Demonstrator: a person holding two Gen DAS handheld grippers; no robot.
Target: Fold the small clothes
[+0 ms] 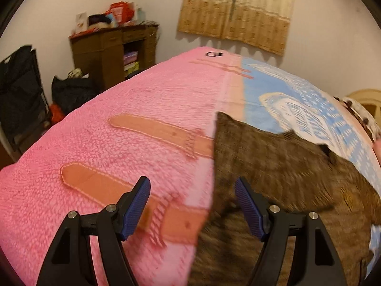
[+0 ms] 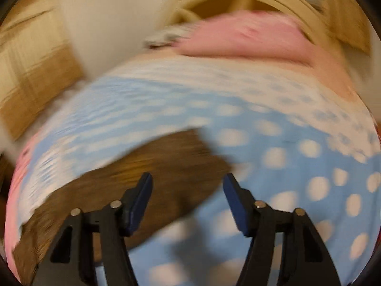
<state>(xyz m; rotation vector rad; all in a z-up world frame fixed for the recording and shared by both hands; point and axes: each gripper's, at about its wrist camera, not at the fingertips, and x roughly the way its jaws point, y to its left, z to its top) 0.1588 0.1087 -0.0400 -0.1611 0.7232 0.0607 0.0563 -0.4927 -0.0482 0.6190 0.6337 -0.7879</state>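
Looks like I'm at the grab stage: the brown cloth (image 1: 273, 178) lies flat on the bed (image 1: 119, 124), over the pink-blue seam. Left gripper (image 1: 191, 205) and right gripper (image 2: 188, 197) both hover spread wide, empty. Next I'd pinch two edges. Right view's blurry.

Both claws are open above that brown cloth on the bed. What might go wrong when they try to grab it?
The brown garment lies flat on the fuzzy blanket, so the open left gripper, which straddles the garment's edge, might pinch blanket along with cloth. The right wrist view is badly blurred; with the right gripper apparently moving fast, it may miss the garment's corner. If only one side catches, the fold would likely come out crooked.
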